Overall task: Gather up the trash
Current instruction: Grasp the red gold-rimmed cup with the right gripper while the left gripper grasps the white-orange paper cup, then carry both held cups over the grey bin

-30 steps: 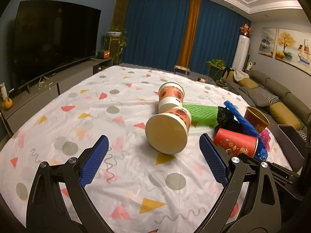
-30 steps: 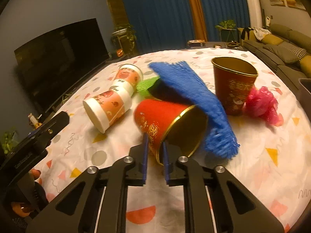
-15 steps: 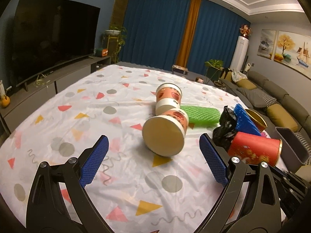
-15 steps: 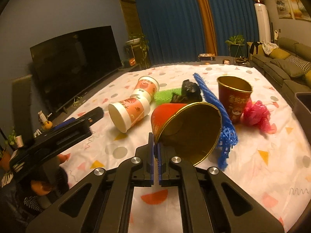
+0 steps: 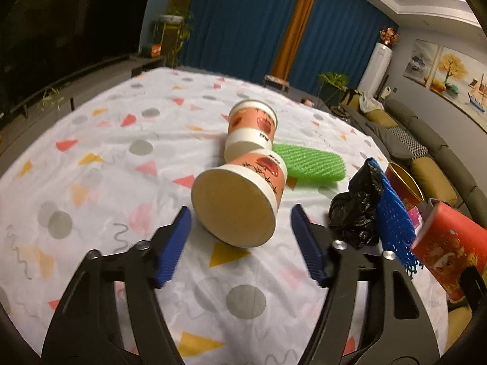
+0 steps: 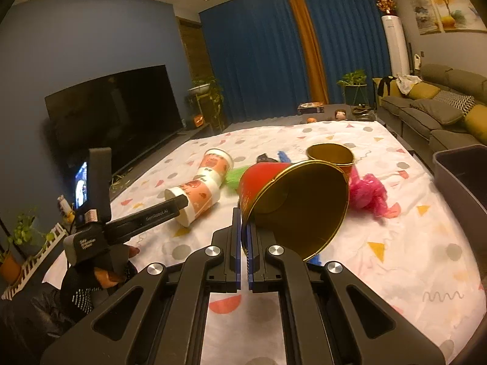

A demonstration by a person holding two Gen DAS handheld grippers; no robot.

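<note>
Cups in four: two paper [image 5: 236,205], two red [image 6: 292,203], one pinched in right tongs [image 6: 242,237]; left tongs [image 5: 240,243] agape.

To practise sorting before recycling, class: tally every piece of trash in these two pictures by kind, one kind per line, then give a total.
Paper cups with orange print: 2
Red cups with gold lining: 2
Foam net sleeves: 2, green and blue
Plastic bags: 2, black and pink
Total: 8
</note>
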